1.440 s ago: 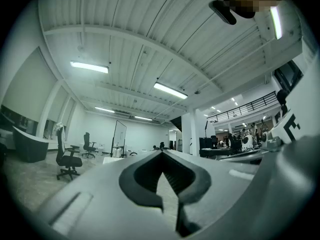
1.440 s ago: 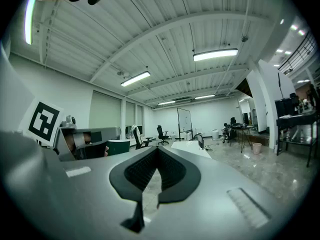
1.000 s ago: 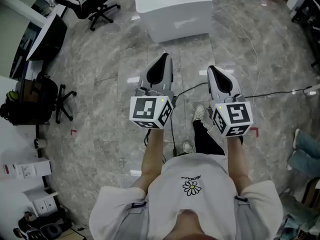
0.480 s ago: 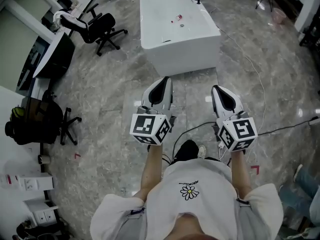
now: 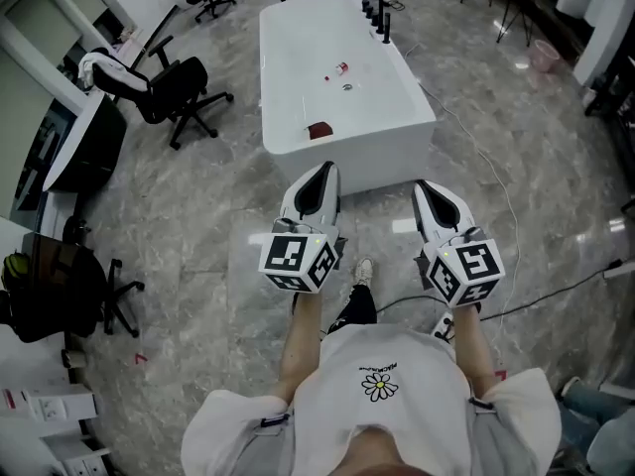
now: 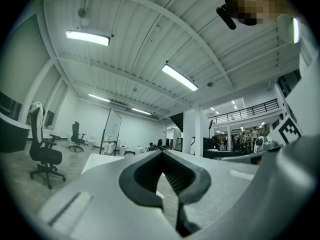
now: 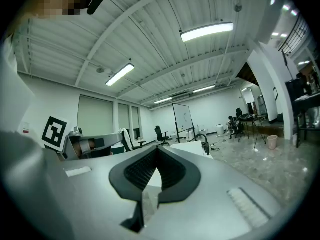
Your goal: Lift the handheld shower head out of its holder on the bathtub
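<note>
A white freestanding bathtub [image 5: 397, 107] stands on the marble floor ahead of me. Black tap fittings [image 5: 376, 8] rise from its far right rim; the shower head itself is too small to pick out among them. In the right gripper view the same black fittings [image 7: 204, 143] show far off, past the jaws. My left gripper [image 5: 321, 170] and right gripper [image 5: 424, 188] are held side by side, short of the tub's near end. Both are shut with nothing between the jaws, as the left gripper view [image 6: 161, 152] and right gripper view [image 7: 156, 148] confirm.
Inside the tub lie a small red-and-white item [image 5: 338, 68] and a dark red item [image 5: 318, 130]. Office chairs [image 5: 159, 79] and desks stand to the left. A cable [image 5: 499, 206] runs along the floor right of the tub. A pink bin [image 5: 543, 56] stands at the far right.
The person has walked forward, so the tub has come nearer and shows in full. Both grippers have stayed shut and side by side.
</note>
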`<action>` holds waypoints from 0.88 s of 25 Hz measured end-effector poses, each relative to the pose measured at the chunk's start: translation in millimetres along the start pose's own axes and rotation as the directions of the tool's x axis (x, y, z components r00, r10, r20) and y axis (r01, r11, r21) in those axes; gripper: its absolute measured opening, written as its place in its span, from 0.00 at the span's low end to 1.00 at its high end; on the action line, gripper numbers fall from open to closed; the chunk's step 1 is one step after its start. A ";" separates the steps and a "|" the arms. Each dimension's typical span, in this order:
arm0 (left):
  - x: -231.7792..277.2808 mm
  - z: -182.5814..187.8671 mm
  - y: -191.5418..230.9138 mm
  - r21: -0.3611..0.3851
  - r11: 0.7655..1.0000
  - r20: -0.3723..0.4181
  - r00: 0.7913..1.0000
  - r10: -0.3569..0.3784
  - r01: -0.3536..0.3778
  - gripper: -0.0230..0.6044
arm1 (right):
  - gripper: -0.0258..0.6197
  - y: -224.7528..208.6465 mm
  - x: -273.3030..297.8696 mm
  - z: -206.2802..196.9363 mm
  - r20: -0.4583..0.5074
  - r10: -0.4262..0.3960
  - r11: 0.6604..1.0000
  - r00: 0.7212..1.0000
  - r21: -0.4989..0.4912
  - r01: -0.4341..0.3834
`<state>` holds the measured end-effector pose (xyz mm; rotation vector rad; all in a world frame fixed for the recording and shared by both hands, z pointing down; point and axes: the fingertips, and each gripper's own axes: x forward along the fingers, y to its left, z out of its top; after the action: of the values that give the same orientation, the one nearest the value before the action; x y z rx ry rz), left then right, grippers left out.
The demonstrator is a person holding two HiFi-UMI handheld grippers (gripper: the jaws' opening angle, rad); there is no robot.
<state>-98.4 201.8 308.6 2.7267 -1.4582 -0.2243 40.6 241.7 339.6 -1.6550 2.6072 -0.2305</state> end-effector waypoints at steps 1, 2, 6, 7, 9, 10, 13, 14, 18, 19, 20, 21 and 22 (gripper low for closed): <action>17.6 1.5 14.1 -0.007 1.000 0.003 1.000 -0.002 0.002 0.04 | 0.08 -7.2 21.8 5.9 0.000 -0.004 1.000 1.000 -0.004 0.004; 34.6 4.1 29.4 -0.012 1.000 0.005 1.000 -0.004 0.004 0.04 | 0.08 -12.5 44.2 12.9 0.002 -0.006 1.000 1.000 -0.009 0.006; 101.0 20.9 92.4 -0.024 1.000 0.008 1.000 -0.019 0.020 0.04 | 0.08 -31.9 132.2 42.0 0.020 -0.030 0.999 0.999 -0.026 0.031; 115.9 25.0 105.6 -0.024 0.999 0.010 1.000 -0.025 0.025 0.04 | 0.08 -37.2 151.2 46.1 0.023 -0.035 0.999 0.999 -0.021 0.035; 143.6 29.2 128.4 -0.016 0.999 0.009 0.999 -0.033 0.033 0.04 | 0.08 -47.8 184.6 50.7 0.025 -0.041 0.999 0.999 -0.007 0.041; 156.4 29.1 137.9 -0.012 0.999 0.004 0.999 -0.036 0.036 0.04 | 0.08 -53.1 198.4 52.1 0.025 -0.046 0.999 0.999 -0.002 0.046; 192.0 25.0 156.0 -0.022 0.998 -0.013 0.999 -0.052 0.052 0.04 | 0.08 -74.2 229.6 55.3 0.027 -0.077 0.997 0.997 0.013 0.076; 203.6 22.7 159.2 -0.027 0.998 -0.016 0.998 -0.059 0.058 0.04 | 0.08 -83.8 238.3 55.9 0.030 -0.089 0.996 0.996 0.022 0.088; 252.2 10.2 169.5 -0.032 0.997 -0.025 0.997 -0.068 0.067 0.04 | 0.08 -126.8 275.3 54.5 0.037 -0.114 0.992 0.993 0.051 0.112; 267.9 8.2 172.9 -0.029 0.997 -0.026 0.997 -0.069 0.068 0.04 | 0.08 -138.9 286.8 55.2 0.037 -0.115 0.992 0.993 0.052 0.113; 285.7 7.2 177.0 -0.025 0.997 -0.024 0.997 -0.071 0.071 0.04 | 0.08 -151.8 299.7 56.7 0.038 -0.113 0.993 0.993 0.051 0.111; 304.9 6.9 181.8 -0.019 0.997 -0.020 0.997 -0.072 0.071 0.04 | 0.08 -165.3 313.7 58.4 0.038 -0.110 0.993 0.993 0.049 0.108; 324.6 7.1 187.1 -0.013 0.998 -0.014 0.998 -0.069 0.069 0.04 | 0.08 -179.2 328.0 60.0 0.039 -0.106 0.994 0.994 0.046 0.104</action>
<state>-76.0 -171.6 286.1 2.7654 -1.3564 -0.2156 67.9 -135.4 320.7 -1.7645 2.4707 -0.2533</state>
